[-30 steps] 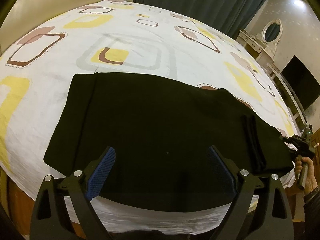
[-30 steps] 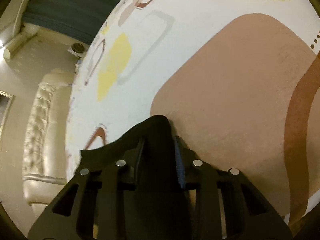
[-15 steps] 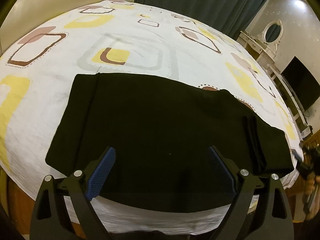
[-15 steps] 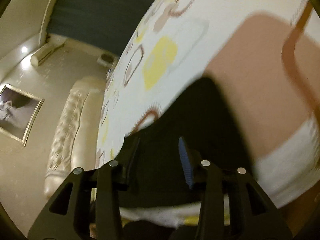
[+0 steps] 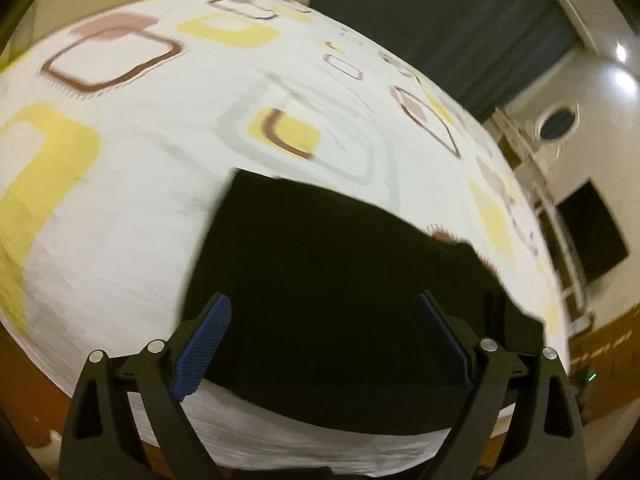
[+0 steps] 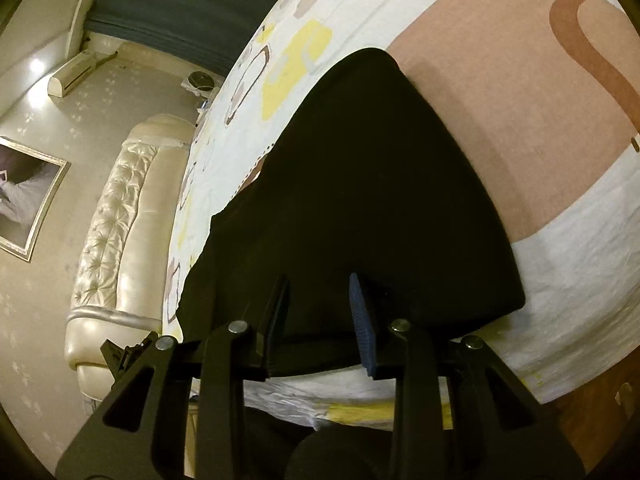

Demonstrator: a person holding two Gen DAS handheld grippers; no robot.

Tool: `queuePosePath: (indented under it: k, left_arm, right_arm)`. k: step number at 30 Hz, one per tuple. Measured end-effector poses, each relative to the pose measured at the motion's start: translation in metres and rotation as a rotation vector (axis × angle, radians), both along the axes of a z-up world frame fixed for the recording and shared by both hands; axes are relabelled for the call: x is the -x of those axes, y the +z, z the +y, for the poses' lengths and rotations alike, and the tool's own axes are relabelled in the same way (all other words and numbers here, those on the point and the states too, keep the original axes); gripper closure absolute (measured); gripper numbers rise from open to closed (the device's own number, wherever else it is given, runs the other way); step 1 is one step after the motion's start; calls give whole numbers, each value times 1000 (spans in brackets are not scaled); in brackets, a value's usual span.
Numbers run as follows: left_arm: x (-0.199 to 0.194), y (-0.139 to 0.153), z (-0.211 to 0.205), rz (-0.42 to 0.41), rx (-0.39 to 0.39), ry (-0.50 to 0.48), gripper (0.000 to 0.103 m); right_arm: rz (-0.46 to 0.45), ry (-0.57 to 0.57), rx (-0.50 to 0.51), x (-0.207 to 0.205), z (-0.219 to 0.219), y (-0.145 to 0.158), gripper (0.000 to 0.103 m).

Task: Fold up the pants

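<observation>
Pants: we see the black pants (image 5: 340,280) folded flat on the bed (image 5: 140,208), near its front edge.
Left gripper (image 5: 320,340): we note the jaws wide apart, empty, above the pants' near edge.
Right gripper (image 6: 320,316): we see a narrow gap, jaws closing, nothing between them; it hovers over the pants' end.
Headboard (image 6: 116,216): cream, tufted.
</observation>
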State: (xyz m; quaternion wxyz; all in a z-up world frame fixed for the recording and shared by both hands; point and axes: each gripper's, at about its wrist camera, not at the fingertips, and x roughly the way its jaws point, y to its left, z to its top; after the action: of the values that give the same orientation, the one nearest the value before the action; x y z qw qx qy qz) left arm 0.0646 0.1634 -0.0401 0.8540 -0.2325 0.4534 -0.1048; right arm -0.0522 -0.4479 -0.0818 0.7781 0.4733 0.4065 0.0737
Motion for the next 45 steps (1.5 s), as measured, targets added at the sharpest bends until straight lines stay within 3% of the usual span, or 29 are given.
queuePosePath:
  k: [6,8,14,17,20,25,27,34,45]
  left_arm:
    - [-14,-39,64,119,294,-4,13]
    - [-17,-52,69,150,328,-20,13]
    - [-35,-64,65,134,414,-79,13]
    - [-45,-63,52,136,409,-121,13]
    - [-55,-65,25,170,368,-197,35]
    - [-56,-77,17,209,371,-176,81]
    - [-54,-78,19,213,386,-160,87]
    - [-48,-37,8,162,359,-154,90]
    - [-43,73,-67,35,266,-268,90]
  right_arm:
    - [-10,-1,-15,0,-2,-2,72]
    - [-12,-2,-14,0,-1,-1,71]
    - [-19,-19,-35,3,-3,-4,70]
    - [-48,-23,-56,6,-4,-5,61]
    - [-53,-13,-30,4,0,0,54]
    - [-78,14,14,1,9,9,37]
    - [-88,25,38,0,14,13,31]
    - [-114,32,58,-1,21,18,14]
    - [-111,25,55,-2,24,20,13]
